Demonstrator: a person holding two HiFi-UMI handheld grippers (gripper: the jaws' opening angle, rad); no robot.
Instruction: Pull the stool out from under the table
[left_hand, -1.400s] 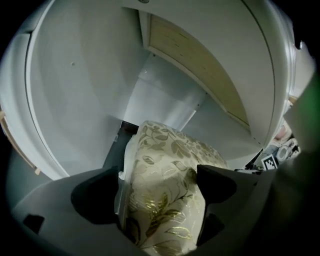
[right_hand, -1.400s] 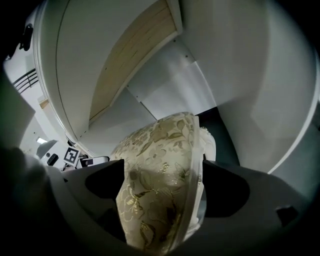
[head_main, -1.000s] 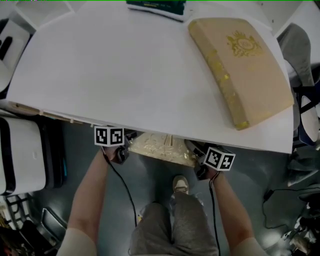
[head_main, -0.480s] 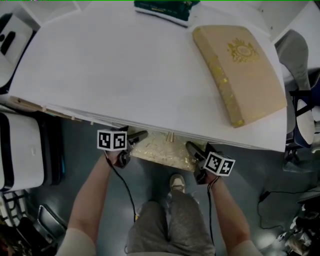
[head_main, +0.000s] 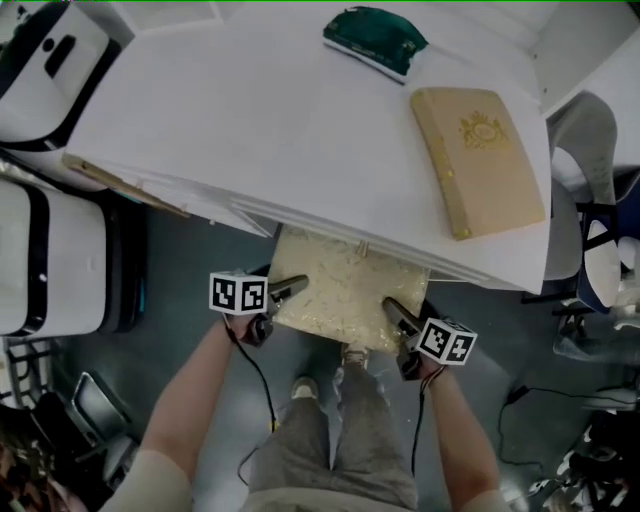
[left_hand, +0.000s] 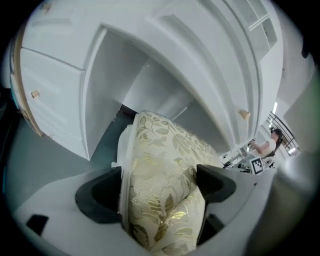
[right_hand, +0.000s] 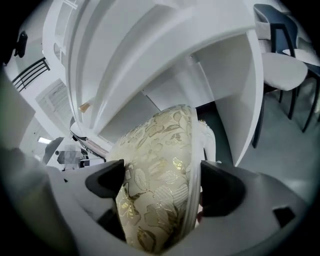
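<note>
- Stool (head_main: 345, 290): one, with a gold-leaf cushion, stands partly out from under the one white table (head_main: 250, 130).
- Two grippers: the left gripper (head_main: 293, 289) clamps the cushion's left edge, and the right gripper (head_main: 396, 310) clamps its right edge.
- Two things lie on the table: a tan book (head_main: 480, 160) and a green item (head_main: 375, 40).

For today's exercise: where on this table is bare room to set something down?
The table is bare at left and middle, between the green pouch, the tan book and the near edge. The right end is crowded by that book.
</note>
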